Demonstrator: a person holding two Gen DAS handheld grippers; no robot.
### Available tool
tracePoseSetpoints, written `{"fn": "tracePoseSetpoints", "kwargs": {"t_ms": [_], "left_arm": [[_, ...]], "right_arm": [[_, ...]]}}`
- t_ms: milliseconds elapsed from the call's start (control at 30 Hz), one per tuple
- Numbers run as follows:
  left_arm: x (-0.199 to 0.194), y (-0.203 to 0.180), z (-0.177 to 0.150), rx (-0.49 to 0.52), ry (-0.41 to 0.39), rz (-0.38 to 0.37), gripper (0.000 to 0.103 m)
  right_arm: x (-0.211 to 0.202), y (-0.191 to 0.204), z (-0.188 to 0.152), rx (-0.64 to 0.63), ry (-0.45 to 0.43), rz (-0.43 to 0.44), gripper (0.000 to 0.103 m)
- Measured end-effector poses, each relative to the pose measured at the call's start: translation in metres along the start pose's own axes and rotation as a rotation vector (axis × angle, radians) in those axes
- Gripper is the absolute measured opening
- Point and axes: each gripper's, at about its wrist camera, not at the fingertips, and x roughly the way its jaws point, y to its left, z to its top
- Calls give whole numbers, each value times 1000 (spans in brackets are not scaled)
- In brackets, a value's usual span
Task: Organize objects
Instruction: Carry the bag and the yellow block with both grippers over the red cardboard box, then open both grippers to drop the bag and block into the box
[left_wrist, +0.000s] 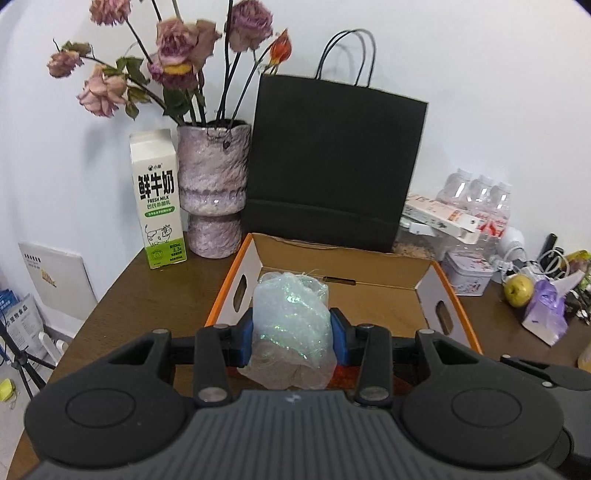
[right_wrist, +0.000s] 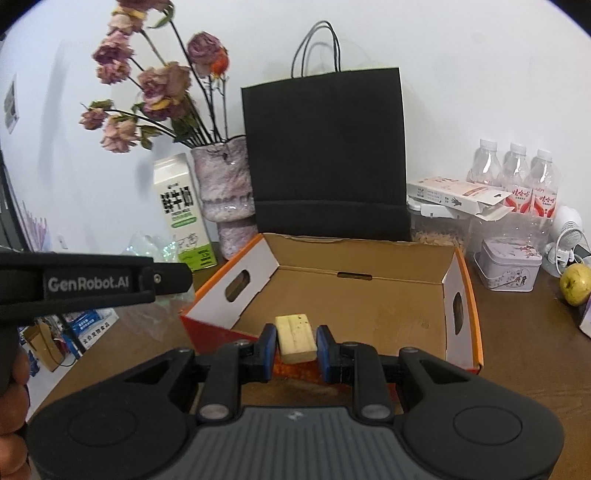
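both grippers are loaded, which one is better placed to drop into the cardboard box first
Probably right. The right hand-held gripper holds a pale block just over the near edge of the cardboard box, facing bare floor. The left hand-held gripper holds a bulkier plastic bundle at the box's left side.

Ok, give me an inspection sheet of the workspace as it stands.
Surface: brown wooden table, crowded along the back.
Job's things: open cardboard box, floor bare; glittery bag; pale block.
Clutter: milk carton, vase of dried flowers, black paper bag, water bottles, tin, apple.
Grippers: left gripper shut on the glittery bag; right gripper shut on the pale block; both near the box's front edge.
Cables: white cords at far right.
Surroundings: white wall.
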Motion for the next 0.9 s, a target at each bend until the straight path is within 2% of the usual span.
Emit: {"fn": "tracePoseSetpoints", "kwargs": {"t_ms": [233, 367, 500, 767, 900], "left_arm": [[38, 8, 11, -28, 45, 33, 41], [58, 8, 19, -2, 35, 81, 41], [78, 6, 25, 10, 52, 95, 41], [117, 1, 31, -3, 127, 57, 41], [130, -2, 29, 12, 121, 54, 41]], "right_arm": [[32, -10, 14, 7, 26, -22, 22], [51, -15, 20, 11, 45, -46, 22], [73, -21, 26, 20, 69, -75, 22], [112, -35, 29, 41, 119, -126, 22], [122, -42, 29, 49, 133, -131, 22]]}}
